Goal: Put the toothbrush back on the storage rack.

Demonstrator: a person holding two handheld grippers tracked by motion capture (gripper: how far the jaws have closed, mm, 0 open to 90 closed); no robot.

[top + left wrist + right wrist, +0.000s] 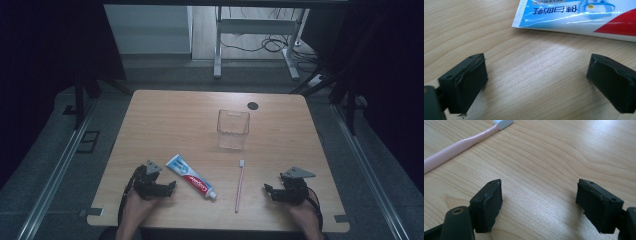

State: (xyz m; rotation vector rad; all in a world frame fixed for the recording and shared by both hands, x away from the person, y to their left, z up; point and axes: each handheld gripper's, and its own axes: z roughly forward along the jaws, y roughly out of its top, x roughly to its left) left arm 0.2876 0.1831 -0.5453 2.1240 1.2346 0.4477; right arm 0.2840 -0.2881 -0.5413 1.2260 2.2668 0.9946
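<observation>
Near the table's (150,105) front edge, both grippers rest low with jaws spread wide and nothing between them, apparently a ready pose. The left gripper (170,187) sits toward the front left corner, facing the toothpaste (191,177) just beside it. The right gripper (270,190) sits toward the front right corner, aimed at the toothbrush (239,186). Both items lie flat between the grippers, within easy reach. Farther back, mid-table, stands a clear cup (233,129), upright and empty, probably meant to receive them.
</observation>
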